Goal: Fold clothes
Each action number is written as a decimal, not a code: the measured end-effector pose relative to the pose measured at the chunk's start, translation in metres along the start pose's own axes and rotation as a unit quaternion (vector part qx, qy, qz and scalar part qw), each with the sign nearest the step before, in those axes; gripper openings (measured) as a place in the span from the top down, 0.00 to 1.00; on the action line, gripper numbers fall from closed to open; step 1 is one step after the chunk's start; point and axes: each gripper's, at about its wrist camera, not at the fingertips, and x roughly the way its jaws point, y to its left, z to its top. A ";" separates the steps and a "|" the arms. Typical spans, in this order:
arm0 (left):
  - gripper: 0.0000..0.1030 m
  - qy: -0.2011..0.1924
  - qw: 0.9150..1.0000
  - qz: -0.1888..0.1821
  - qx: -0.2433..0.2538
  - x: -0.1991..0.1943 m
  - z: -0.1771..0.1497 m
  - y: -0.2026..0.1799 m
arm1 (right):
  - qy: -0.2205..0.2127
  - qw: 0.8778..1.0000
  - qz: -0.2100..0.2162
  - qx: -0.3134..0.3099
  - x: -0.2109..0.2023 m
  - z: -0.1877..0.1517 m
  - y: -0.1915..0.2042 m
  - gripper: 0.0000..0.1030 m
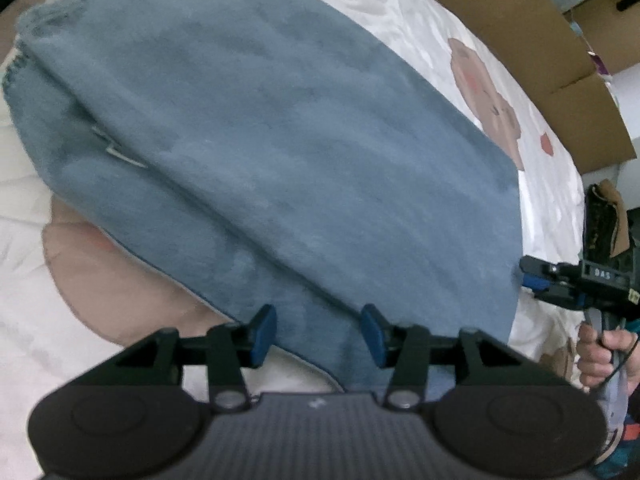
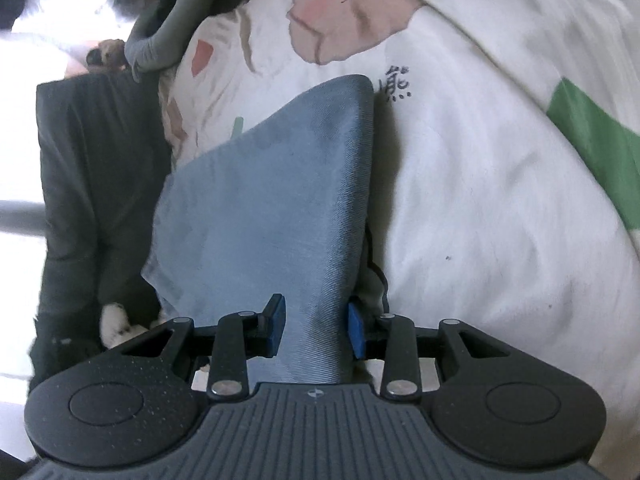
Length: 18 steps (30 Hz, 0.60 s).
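Observation:
A blue garment (image 1: 280,140) lies spread flat on the bed, with a small pale label near its left side. My left gripper (image 1: 319,334) hovers over the garment's near edge. It is open, its blue pads (image 1: 262,334) wide apart and pressing on nothing. At the cloth's right edge a hand holds my right gripper (image 1: 530,278). In the right wrist view a lifted fold of the blue garment (image 2: 288,208) runs up between the pads, and the right gripper (image 2: 316,330) is shut on it.
The white bedsheet (image 2: 480,200) has bear prints and a green patch. Brown cardboard boxes (image 1: 540,40) stand beyond the bed's far edge. A person's dark trousers (image 2: 80,180) and grey sleeve (image 2: 172,28) are at the bedside on the left of the right wrist view.

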 end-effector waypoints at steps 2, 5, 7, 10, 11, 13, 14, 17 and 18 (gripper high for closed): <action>0.48 -0.007 1.000 0.003 -0.005 -0.003 -0.001 0.002 | -0.003 1.000 0.008 0.016 0.003 0.001 -0.005 0.66; 0.48 -0.014 1.000 0.009 -0.017 -0.010 -0.002 0.012 | -0.011 0.999 0.017 0.033 0.012 0.003 -0.012 0.66; 0.48 -0.015 0.999 0.016 -0.028 -0.013 -0.001 0.020 | -0.012 0.999 0.023 0.030 0.018 0.006 -0.013 0.66; 0.45 -0.024 0.998 0.035 -0.056 -0.017 -0.002 0.033 | -0.011 0.999 0.027 0.031 0.024 0.009 -0.012 0.68; 0.45 -0.026 0.997 0.039 -0.069 -0.018 -0.003 0.038 | -0.008 0.999 0.026 0.029 0.024 0.010 -0.011 0.75; 0.45 -0.032 0.995 0.045 -0.080 -0.020 -0.004 0.044 | -0.004 0.999 0.030 0.020 0.021 0.011 -0.009 0.86; 0.44 -0.038 0.995 0.046 -0.086 -0.020 -0.004 0.047 | 0.000 0.999 0.049 0.018 0.017 0.012 -0.010 0.90; 0.44 -0.050 0.991 0.038 -0.115 -0.018 -0.006 0.056 | 0.005 0.996 0.087 0.018 0.011 0.014 -0.009 0.90; 0.44 -0.052 0.990 0.033 -0.127 -0.016 -0.007 0.059 | 0.005 0.996 0.087 0.017 0.011 0.015 -0.008 0.89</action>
